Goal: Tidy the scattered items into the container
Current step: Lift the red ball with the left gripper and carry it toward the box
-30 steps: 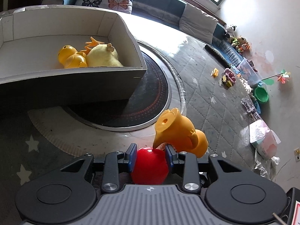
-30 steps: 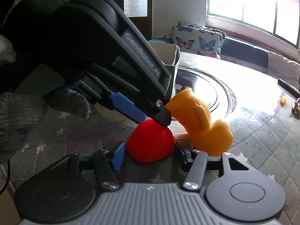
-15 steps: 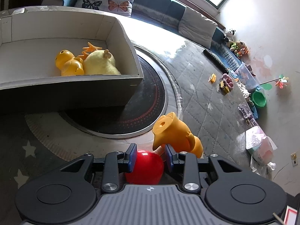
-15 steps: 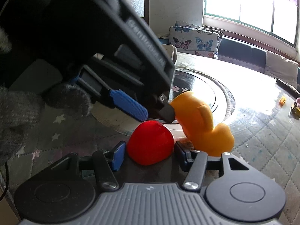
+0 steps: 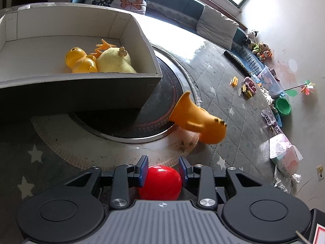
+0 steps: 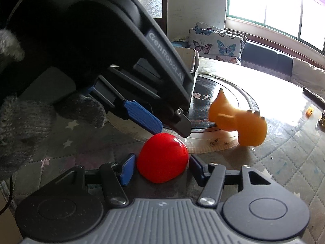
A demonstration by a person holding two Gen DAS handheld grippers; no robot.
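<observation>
In the left wrist view, the left gripper (image 5: 162,159) is hanging over a glossy red egg-shaped toy (image 5: 160,183), which is showing between its parted jaws, while an orange rubber duck (image 5: 195,120) is lying on its side on the quilted table (image 5: 223,105), near the cardboard box (image 5: 81,81) that is already holding a yellow plastic duck (image 5: 81,61) and a plush chick (image 5: 115,61). In the right wrist view, the left jaws are hovering just above the red toy, gripping nothing. The right gripper (image 6: 161,162) is flanking the toy as it sits on the table, and its jaws have just been opening, with the toy between them but not pinched. The toy is looking hard, light and slippery, so taking it across its widest middle is probably the safest hold.
</observation>
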